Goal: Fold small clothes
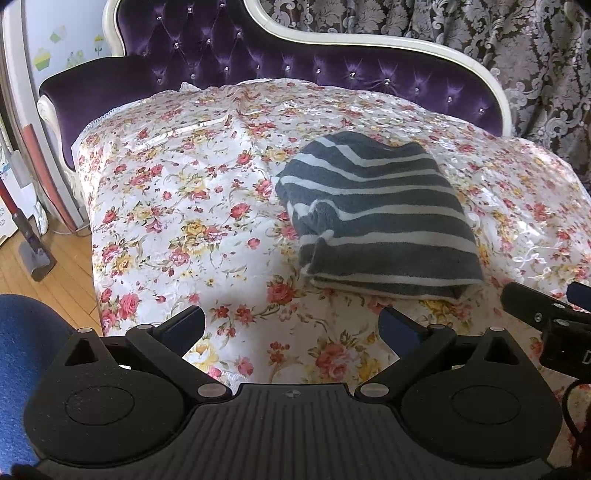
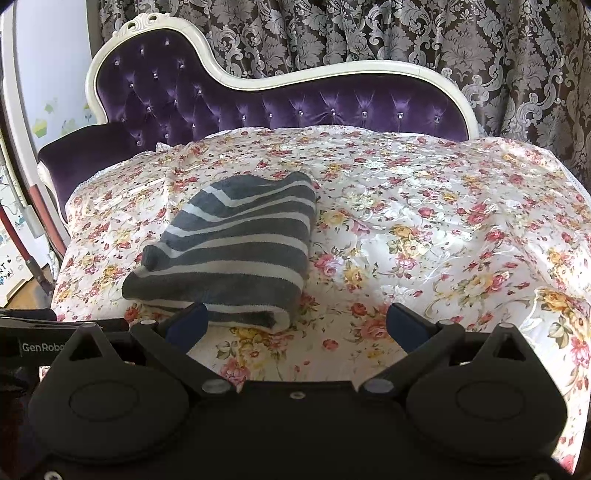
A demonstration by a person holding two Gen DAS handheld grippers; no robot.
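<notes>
A dark grey garment with white stripes [image 1: 376, 218] lies folded in a compact bundle on the floral cover [image 1: 184, 192]. It also shows in the right wrist view [image 2: 240, 251]. My left gripper [image 1: 291, 325] is open and empty, held above the cover just in front of and left of the bundle. My right gripper [image 2: 295, 321] is open and empty, with its left fingertip [image 2: 188, 321] near the bundle's front edge. Part of the right gripper shows at the right edge of the left wrist view [image 1: 546, 314].
The floral cover [image 2: 424, 229] lies over a purple tufted chaise with a white frame [image 2: 295, 107]. Patterned curtains [image 2: 406, 33] hang behind. Wooden floor [image 1: 55, 277] and a vacuum head [image 1: 37, 254] are to the left.
</notes>
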